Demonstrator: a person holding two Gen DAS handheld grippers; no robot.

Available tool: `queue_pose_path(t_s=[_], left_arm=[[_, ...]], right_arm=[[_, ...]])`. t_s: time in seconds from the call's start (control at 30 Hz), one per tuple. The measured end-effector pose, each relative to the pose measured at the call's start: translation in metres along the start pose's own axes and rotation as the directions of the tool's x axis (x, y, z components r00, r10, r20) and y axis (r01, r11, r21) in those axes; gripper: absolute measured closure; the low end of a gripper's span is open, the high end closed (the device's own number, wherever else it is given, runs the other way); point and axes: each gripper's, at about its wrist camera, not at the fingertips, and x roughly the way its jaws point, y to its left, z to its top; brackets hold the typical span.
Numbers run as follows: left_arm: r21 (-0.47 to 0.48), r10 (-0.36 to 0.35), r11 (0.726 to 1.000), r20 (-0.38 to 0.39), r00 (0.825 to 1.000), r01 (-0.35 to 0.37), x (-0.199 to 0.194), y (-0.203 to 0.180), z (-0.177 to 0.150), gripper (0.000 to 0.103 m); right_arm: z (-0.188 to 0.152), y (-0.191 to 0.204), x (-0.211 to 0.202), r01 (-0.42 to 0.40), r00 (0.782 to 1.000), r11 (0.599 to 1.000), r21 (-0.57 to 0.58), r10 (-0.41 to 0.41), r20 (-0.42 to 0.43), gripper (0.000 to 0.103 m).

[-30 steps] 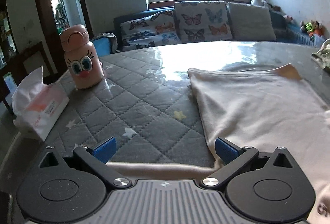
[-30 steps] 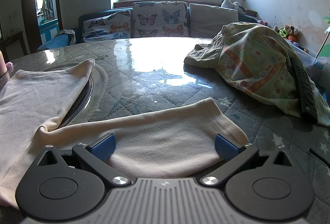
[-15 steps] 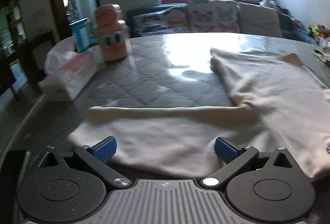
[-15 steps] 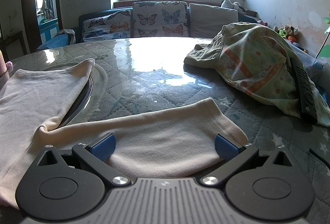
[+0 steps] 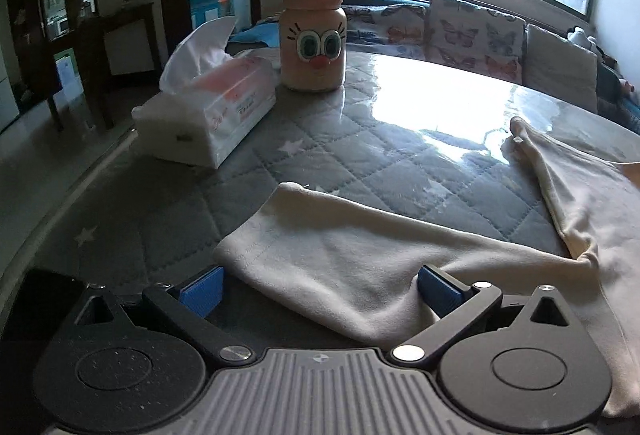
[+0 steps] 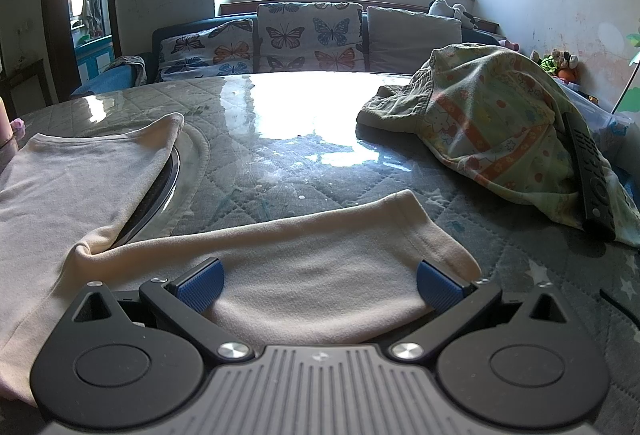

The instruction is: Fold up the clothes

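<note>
A cream long-sleeved garment (image 5: 592,211) lies spread flat on the quilted grey table. Its left sleeve (image 5: 344,259) stretches toward the table's left side, and my left gripper (image 5: 320,293) stands open over the sleeve's cuff end, blue pads on either side of the cloth. In the right wrist view the garment's body (image 6: 72,187) lies at left and its right sleeve (image 6: 320,263) runs to the right. My right gripper (image 6: 319,285) stands open over that sleeve near the cuff. Neither gripper holds any cloth.
A white tissue box (image 5: 208,115) and a peach cartoon-face bottle (image 5: 314,35) stand at the table's left. A dark phone (image 5: 36,299) lies by the left edge. A patterned green garment (image 6: 504,131) with a black remote (image 6: 592,179) on it lies at right.
My left gripper has swung left and back from the garment's body to the left sleeve's cuff, bringing the tissue box and bottle into the middle of view. The right gripper has not moved.
</note>
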Motion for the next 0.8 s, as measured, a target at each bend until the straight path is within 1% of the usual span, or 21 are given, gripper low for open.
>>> queue_pose_path(t_s=[0.17, 0.27, 0.33, 0.47, 0.53, 0.67, 0.73, 0.8], left_arm=[[0.010, -0.004, 1.000, -0.008, 1.000, 0.004, 0.003, 0.003, 0.007, 0.000], [0.033, -0.002, 0.999, 0.004, 1.000, 0.001, 0.000, 0.005, 0.005, 0.000], [0.026, -0.008, 1.000, 0.009, 1.000, 0.008, -0.003, 0.009, 0.004, 0.000], [0.001, 0.008, 1.000, 0.039, 0.999, -0.008, -0.010, 0.020, 0.005, 0.000], [-0.011, 0.033, 0.999, 0.042, 0.999, -0.032, -0.010, 0.023, 0.008, 0.000], [0.013, 0.105, 0.994, 0.018, 0.994, -0.105, 0.004, 0.024, 0.011, 0.000], [0.012, 0.125, 0.992, 0.026, 0.992, -0.126, 0.008, 0.025, 0.013, 0.000], [0.021, 0.170, 0.985, 0.037, 0.985, -0.171, 0.012, 0.026, 0.017, 0.000]], right_arm=[[0.000, 0.000, 0.000, 0.000, 1.000, 1.000, 0.000, 0.000, 0.000, 0.000], [0.000, 0.000, 0.000, 0.000, 1.000, 1.000, 0.000, 0.000, 0.000, 0.000], [0.000, 0.000, 0.000, 0.000, 1.000, 1.000, 0.000, 0.000, 0.000, 0.000], [0.000, 0.000, 0.000, 0.000, 1.000, 1.000, 0.000, 0.000, 0.000, 0.000], [0.000, 0.000, 0.000, 0.000, 1.000, 1.000, 0.000, 0.000, 0.000, 0.000], [0.000, 0.000, 0.000, 0.000, 1.000, 1.000, 0.000, 0.000, 0.000, 0.000], [0.000, 0.000, 0.000, 0.000, 1.000, 1.000, 0.000, 0.000, 0.000, 0.000], [0.000, 0.000, 0.000, 0.000, 1.000, 1.000, 0.000, 0.000, 0.000, 0.000]])
